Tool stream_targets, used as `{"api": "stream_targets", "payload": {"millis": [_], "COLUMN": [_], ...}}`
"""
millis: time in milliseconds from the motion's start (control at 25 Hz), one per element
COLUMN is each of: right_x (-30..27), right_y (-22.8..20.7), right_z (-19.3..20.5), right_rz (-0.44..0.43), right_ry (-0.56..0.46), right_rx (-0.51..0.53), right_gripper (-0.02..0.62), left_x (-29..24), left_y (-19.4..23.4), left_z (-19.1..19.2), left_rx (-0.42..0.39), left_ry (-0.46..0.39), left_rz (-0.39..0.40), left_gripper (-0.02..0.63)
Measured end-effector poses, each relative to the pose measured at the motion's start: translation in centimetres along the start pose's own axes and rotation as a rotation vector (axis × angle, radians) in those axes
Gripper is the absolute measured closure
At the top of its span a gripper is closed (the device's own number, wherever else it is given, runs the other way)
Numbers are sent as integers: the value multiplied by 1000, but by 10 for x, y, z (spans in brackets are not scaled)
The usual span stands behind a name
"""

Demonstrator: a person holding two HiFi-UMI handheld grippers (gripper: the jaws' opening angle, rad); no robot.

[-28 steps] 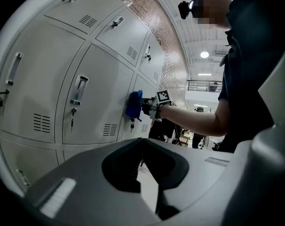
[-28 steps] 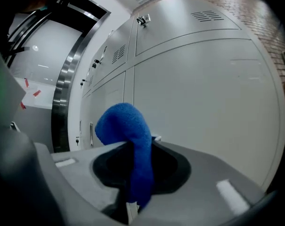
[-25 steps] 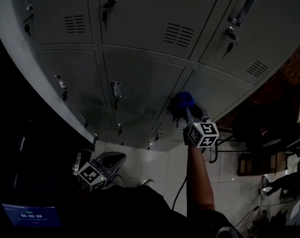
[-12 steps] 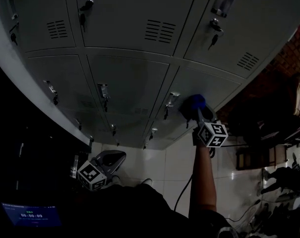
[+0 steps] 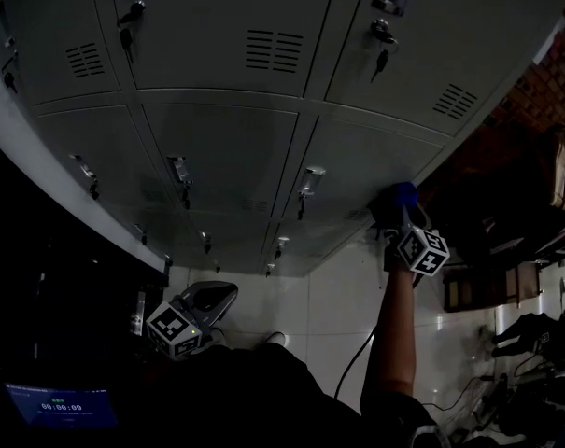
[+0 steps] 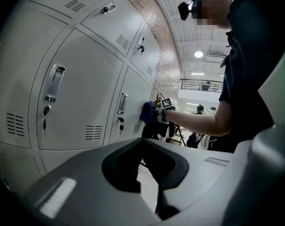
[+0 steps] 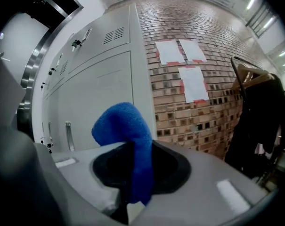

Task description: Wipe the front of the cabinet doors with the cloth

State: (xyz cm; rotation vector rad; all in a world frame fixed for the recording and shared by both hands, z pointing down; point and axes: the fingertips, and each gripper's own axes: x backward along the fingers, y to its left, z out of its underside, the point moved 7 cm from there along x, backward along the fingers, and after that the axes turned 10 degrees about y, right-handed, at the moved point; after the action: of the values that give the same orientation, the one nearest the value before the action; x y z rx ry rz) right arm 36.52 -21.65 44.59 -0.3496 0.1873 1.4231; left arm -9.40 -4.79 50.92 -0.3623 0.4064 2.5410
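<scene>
A bank of grey metal locker doors (image 5: 235, 157) fills the head view. My right gripper (image 5: 403, 217) is shut on a blue cloth (image 5: 397, 197) and holds it against the right-hand end of the lower right door (image 5: 366, 171), close to the cabinet's outer corner. In the right gripper view the cloth (image 7: 128, 135) sticks up from between the jaws, with the grey door (image 7: 95, 98) just behind it. My left gripper (image 5: 203, 301) hangs low by the person's body, away from the cabinet; its jaws (image 6: 154, 187) are shut with nothing in them. From there the cloth (image 6: 146, 111) shows on the door.
A brick wall (image 7: 194, 79) with taped paper sheets (image 7: 194, 81) stands right of the cabinet. A dark coat on a rack (image 7: 260, 121) hangs beside it. Each door has a handle and a keyed lock (image 5: 305, 183). White floor tiles (image 5: 301, 306) lie below. A cable (image 5: 352, 362) trails down.
My right gripper has slid the cloth to the right across the lower right door, from near its handle to the cabinet's right end. The left gripper has stayed low.
</scene>
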Motion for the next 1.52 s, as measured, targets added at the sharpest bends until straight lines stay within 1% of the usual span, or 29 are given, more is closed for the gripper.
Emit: {"api": "stream_targets", "payload": {"millis": [200, 320, 400, 480, 600, 720, 840, 960, 1080, 1280, 1520], "right_x": [2, 9, 12, 11, 0, -15, -30, -47, -58, -63, -59], "right_y": [-5, 5, 21, 46, 92, 134, 171, 195, 203, 198, 175], "right_z": [3, 5, 9, 14, 25, 36, 39, 44, 49, 51, 53], "right_rz": [11, 7, -10, -58, -167, -249, -311, -345, -358, -370, -316], "right_ry": [-3, -23, -31, -31, -14, 9, 9, 28, 50, 43, 47], "right_rx": [-12, -15, 2, 20, 41, 94, 177, 260, 261, 228, 206], "right_gripper": [517, 517, 517, 517, 517, 517, 517, 517, 517, 517, 517], "left_x": [0, 4, 7, 12, 19, 28, 38, 48, 58, 65, 56], "left_y": [-5, -8, -8, -7, -6, -4, -2, 1, 2, 4, 5], "left_z": [3, 5, 6, 7, 11, 13, 15, 22, 25, 20, 14], "left_rx": [1, 2, 2, 3, 7, 8, 16, 29, 34, 43, 26], "left_ry": [1, 3, 3, 3, 1, -10, -16, -12, -10, -20, -21], "left_rz": [0, 1, 0, -3, -12, -23, -42, -65, -80, -95, -82], "left_gripper": [606, 606, 606, 606, 606, 606, 606, 606, 606, 606, 606]}}
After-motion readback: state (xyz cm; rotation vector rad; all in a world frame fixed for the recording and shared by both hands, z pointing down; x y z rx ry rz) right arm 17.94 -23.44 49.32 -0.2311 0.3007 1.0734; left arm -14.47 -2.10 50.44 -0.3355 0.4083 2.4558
